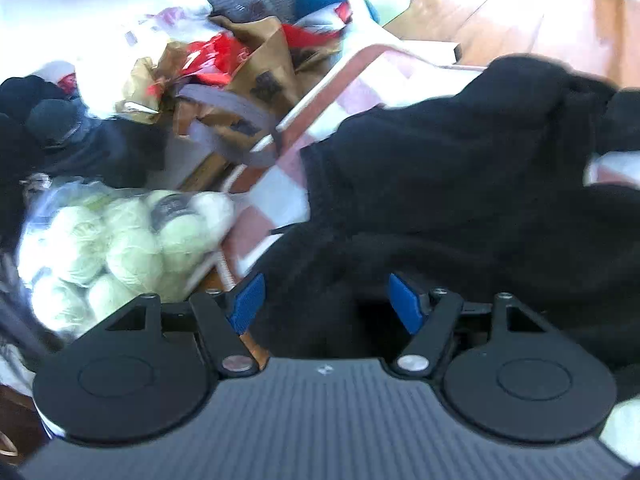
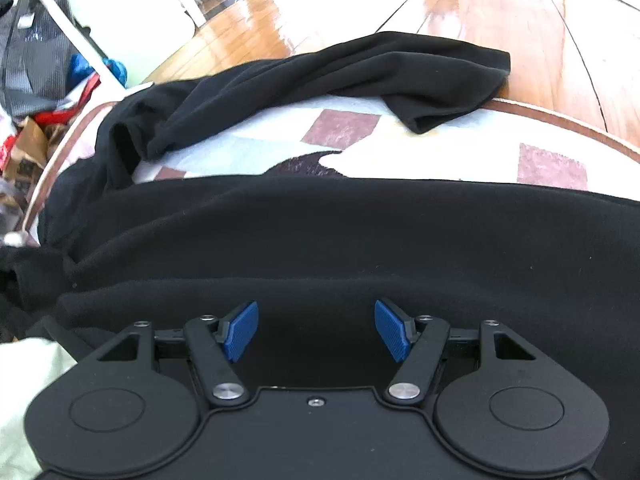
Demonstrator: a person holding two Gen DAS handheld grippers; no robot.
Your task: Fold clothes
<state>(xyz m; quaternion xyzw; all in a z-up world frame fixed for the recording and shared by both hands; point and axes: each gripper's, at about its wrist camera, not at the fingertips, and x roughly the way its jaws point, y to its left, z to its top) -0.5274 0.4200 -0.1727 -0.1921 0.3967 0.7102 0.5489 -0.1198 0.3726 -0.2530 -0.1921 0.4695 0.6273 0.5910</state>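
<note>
Left gripper [image 1: 326,300] and right gripper [image 2: 316,330]: both released, empty. Loose black knit garment [image 2: 320,232] lies rumpled; a single-layer pinch risks a crooked fold

The black knitted cloth garment [image 2: 320,240] is showing a matt, soft, slightly fuzzy surface. Beneath it, the pink-and-white chequered fabric cover [image 2: 344,128] is appearing woven and dull. Beyond the garment, the orange-brown wooden floor [image 2: 500,4] is gleaming with a glossy finish. Left of the garment, crumpled brown paper bags [image 1: 256,80] are looking matt and creased, and pale green yarn balls [image 1: 120,248] are sitting in clear, shiny plastic wrap.
</note>
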